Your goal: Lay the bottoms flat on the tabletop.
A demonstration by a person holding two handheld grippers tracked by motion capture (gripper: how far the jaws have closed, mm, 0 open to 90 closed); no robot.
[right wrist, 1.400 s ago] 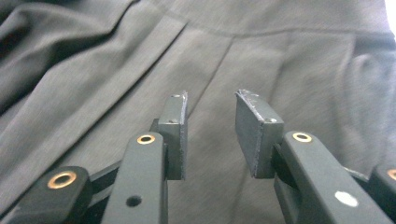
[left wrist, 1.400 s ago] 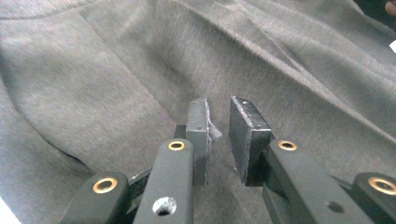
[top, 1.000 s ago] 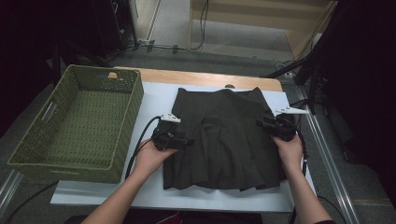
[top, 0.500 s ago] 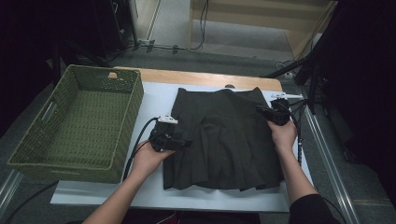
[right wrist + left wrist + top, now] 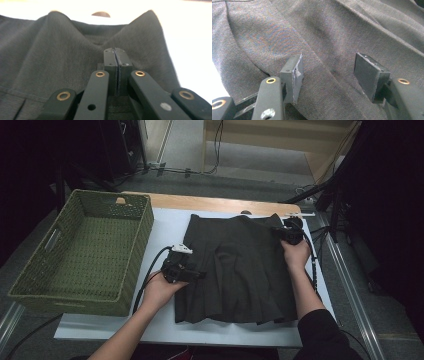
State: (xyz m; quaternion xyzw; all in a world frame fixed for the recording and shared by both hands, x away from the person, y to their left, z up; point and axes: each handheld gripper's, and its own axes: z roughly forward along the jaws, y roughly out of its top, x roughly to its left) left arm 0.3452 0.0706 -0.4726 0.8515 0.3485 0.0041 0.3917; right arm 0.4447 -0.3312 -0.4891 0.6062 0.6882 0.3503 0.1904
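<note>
A dark pleated skirt lies flat on the white table. My left gripper rests at the skirt's left edge, about halfway down. In the left gripper view its jaws stand open, pads apart over the grey cloth with nothing pinched. My right gripper is at the skirt's far right corner, near the waistband. In the right gripper view its pads are pressed together on the waist edge, and the cloth rises in a peak on either side.
A green woven basket stands at the left of the table, right beside the skirt. A wooden strip runs along the table's far edge. Cables trail from both grippers, and a metal rail runs along the right side.
My right hand has moved away from me, from the skirt's right edge up to its far right corner, and its jaws have shut. The left hand has kept still.
</note>
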